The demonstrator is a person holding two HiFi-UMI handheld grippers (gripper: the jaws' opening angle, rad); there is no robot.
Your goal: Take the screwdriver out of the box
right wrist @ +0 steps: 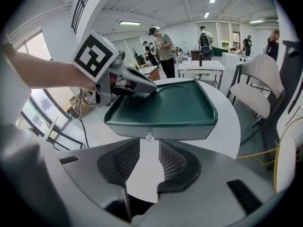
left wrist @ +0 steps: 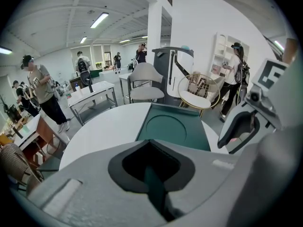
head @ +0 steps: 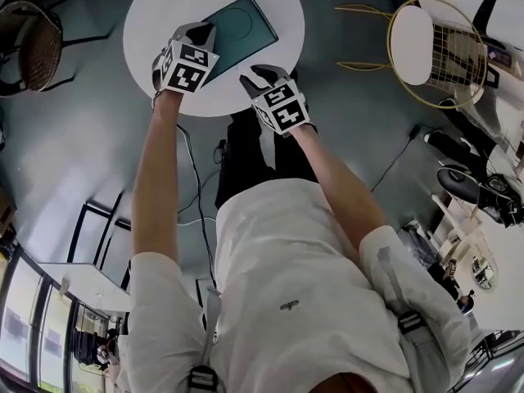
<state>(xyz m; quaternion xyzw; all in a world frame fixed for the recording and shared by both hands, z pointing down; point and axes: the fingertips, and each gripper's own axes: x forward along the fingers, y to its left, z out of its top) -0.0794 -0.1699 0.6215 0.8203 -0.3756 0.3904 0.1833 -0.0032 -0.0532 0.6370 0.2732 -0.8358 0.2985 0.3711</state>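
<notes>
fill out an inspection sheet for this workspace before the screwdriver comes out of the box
surface: round white table, holding only the box
job's things: dark green box, looks shut, small knob on its front; screwdriver nothing seen
clutter: nothing seen
grippers: left gripper jaws together, tip on the box top; right gripper open, empty, facing the knob
cables: black cable on the floor
surroundings: gold wire side table, people at desks

The green box [right wrist: 165,109] looks smooth and matt — its small knob [right wrist: 149,137] glossy; the white table [head: 160,23] is smooth.
</notes>
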